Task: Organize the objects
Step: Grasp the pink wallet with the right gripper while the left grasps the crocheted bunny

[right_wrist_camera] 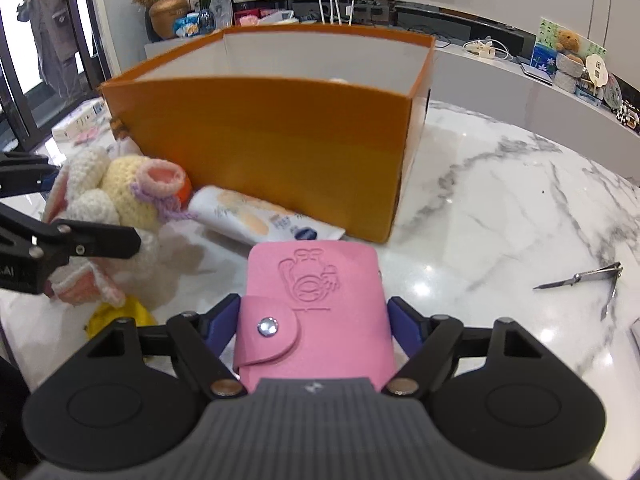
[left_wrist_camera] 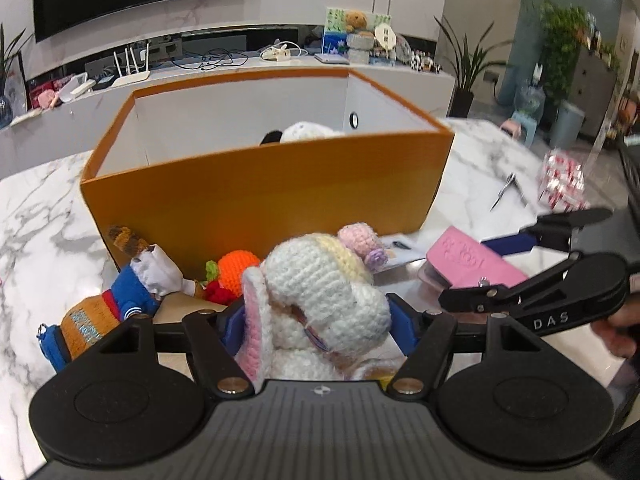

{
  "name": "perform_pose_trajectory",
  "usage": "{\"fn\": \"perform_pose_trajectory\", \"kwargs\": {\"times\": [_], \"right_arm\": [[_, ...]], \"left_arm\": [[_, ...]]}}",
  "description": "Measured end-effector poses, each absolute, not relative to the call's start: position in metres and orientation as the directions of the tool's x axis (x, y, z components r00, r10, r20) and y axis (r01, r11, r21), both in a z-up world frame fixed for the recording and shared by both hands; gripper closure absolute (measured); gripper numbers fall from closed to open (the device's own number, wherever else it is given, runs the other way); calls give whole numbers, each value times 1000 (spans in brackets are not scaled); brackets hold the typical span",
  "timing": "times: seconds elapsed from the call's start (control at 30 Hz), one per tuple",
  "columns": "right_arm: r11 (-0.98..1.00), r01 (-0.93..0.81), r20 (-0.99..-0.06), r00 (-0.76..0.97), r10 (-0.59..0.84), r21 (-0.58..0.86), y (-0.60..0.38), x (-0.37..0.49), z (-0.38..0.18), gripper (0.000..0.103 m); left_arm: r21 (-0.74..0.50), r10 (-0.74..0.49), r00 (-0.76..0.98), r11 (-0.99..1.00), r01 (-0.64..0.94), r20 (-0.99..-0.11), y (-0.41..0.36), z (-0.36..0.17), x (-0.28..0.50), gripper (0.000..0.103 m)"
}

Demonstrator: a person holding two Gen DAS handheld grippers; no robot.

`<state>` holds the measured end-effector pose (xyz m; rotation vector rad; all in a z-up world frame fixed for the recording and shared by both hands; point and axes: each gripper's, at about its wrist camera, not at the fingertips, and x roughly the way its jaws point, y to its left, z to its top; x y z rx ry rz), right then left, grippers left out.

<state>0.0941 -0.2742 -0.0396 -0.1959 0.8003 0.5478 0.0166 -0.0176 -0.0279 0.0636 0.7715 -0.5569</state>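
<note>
An open orange box [left_wrist_camera: 256, 192] with white inner walls stands on the marble table; it also shows in the right wrist view [right_wrist_camera: 264, 144]. A white plush [left_wrist_camera: 308, 130] lies inside it. My left gripper [left_wrist_camera: 320, 320] is shut on a white crocheted bunny [left_wrist_camera: 320, 288] with pink ears, held just in front of the box. The bunny also shows at the left of the right wrist view [right_wrist_camera: 116, 196]. My right gripper [right_wrist_camera: 314, 320] is shut on a pink snap wallet [right_wrist_camera: 316, 304], low over the table. The wallet also shows in the left wrist view [left_wrist_camera: 472, 260].
A bear doll in blue [left_wrist_camera: 116, 304] and an orange crocheted fruit [left_wrist_camera: 238, 268] lie against the box front. A white tube [right_wrist_camera: 264, 220] lies by the box. Nail clippers [right_wrist_camera: 592, 280] lie on the marble table [right_wrist_camera: 500, 208] at right. A yellow item [right_wrist_camera: 116, 316] lies under the bunny.
</note>
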Motion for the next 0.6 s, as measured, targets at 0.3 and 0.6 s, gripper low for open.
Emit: {"fn": "perform_pose_trajectory", "kwargs": {"times": [0.3,0.6], "right_arm": [[865,-490,-690,590,419,107,-283,78,-13,24],[857,-489,-599,640,481,167,-278,66,31,24]], "left_arm": [[-194,-475,627,865,464,-618,-3,-7,14,22],[-244,-482,686,874,419,-545,16,23,15,22]]}}
